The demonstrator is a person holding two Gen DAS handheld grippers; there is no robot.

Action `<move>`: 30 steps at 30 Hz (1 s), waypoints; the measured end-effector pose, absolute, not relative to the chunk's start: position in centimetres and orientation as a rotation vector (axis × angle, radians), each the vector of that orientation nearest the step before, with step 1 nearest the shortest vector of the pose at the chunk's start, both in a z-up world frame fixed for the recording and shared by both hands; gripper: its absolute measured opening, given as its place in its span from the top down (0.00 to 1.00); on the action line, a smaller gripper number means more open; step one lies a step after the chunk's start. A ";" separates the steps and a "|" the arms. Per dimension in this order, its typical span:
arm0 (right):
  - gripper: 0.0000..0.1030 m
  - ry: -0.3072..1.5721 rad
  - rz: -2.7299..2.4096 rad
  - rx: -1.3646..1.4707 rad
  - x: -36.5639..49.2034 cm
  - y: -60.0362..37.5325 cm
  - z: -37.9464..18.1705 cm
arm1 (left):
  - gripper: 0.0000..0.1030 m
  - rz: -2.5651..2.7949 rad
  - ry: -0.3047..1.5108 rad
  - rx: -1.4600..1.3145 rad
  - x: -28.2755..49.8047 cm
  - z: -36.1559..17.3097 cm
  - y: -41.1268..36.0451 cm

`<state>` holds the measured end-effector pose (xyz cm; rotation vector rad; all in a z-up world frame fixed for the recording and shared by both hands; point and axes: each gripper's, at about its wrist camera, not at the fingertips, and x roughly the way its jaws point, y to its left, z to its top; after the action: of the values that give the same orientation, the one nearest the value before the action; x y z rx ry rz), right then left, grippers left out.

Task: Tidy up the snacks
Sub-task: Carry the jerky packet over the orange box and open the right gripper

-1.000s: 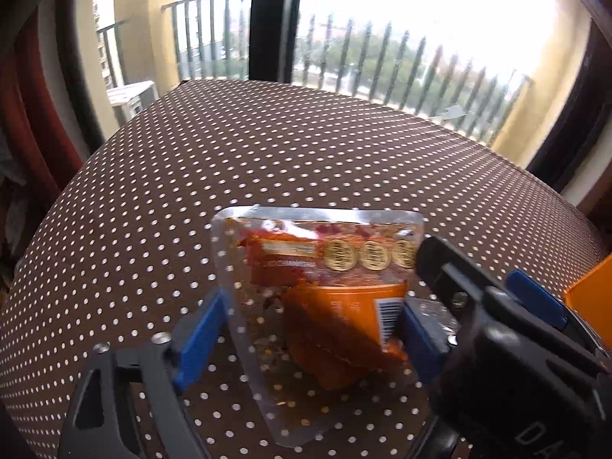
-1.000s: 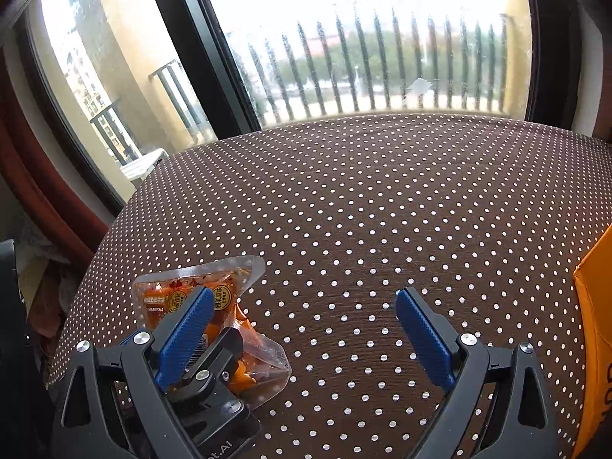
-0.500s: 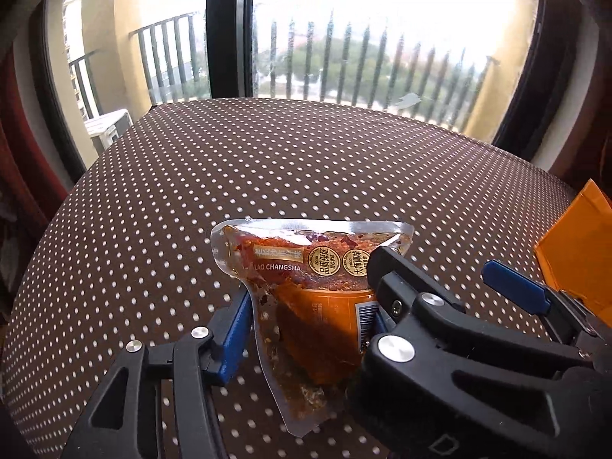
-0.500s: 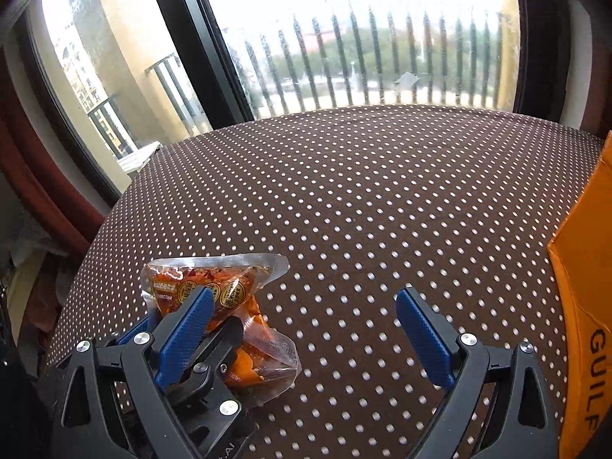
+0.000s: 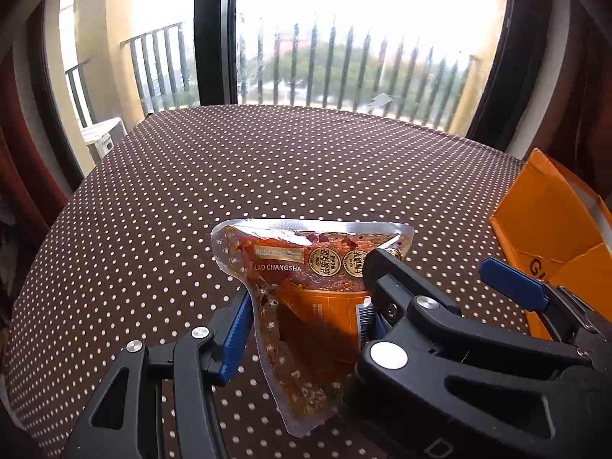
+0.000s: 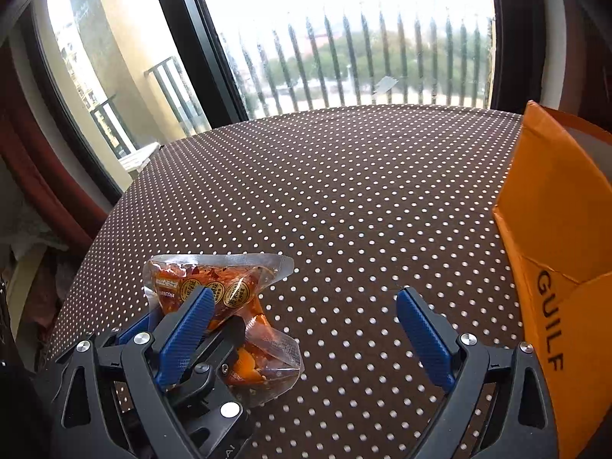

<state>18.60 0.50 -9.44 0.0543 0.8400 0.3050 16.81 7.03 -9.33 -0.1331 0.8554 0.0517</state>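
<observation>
My left gripper (image 5: 306, 321) is shut on a clear snack packet (image 5: 306, 290) with red-orange contents and gold seals, held above the dotted table (image 5: 267, 160). The packet also shows in the right wrist view (image 6: 225, 290), gripped low at the left. My right gripper (image 6: 306, 329) is open and empty, just right of the left gripper; it shows in the left wrist view as black arms with a blue pad (image 5: 508, 283). An open orange cardboard box (image 6: 554, 229) stands at the right, and also shows in the left wrist view (image 5: 543, 214).
The round table carries a brown cloth with white dots. A large window with a balcony railing (image 6: 363, 57) lies behind the table. Red curtains (image 5: 23, 153) hang at the left.
The left gripper has closed in on the packet and lifted it up and rightward. The orange box has come further into both views.
</observation>
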 end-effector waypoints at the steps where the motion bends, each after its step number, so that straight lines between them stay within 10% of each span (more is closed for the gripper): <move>1: 0.05 0.835 0.304 0.054 18.2 0.3 -9.1 | 0.45 0.050 0.851 -0.132 16.7 -9.1 6.9; 30: 0.03 0.610 0.276 0.061 11.5 -6.8 1.4 | 0.44 -0.050 0.644 -0.045 12.2 2.4 0.4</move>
<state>11.48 -6.79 1.38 0.0607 0.6101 0.2760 12.18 0.38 2.38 -0.0455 0.6442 -0.0500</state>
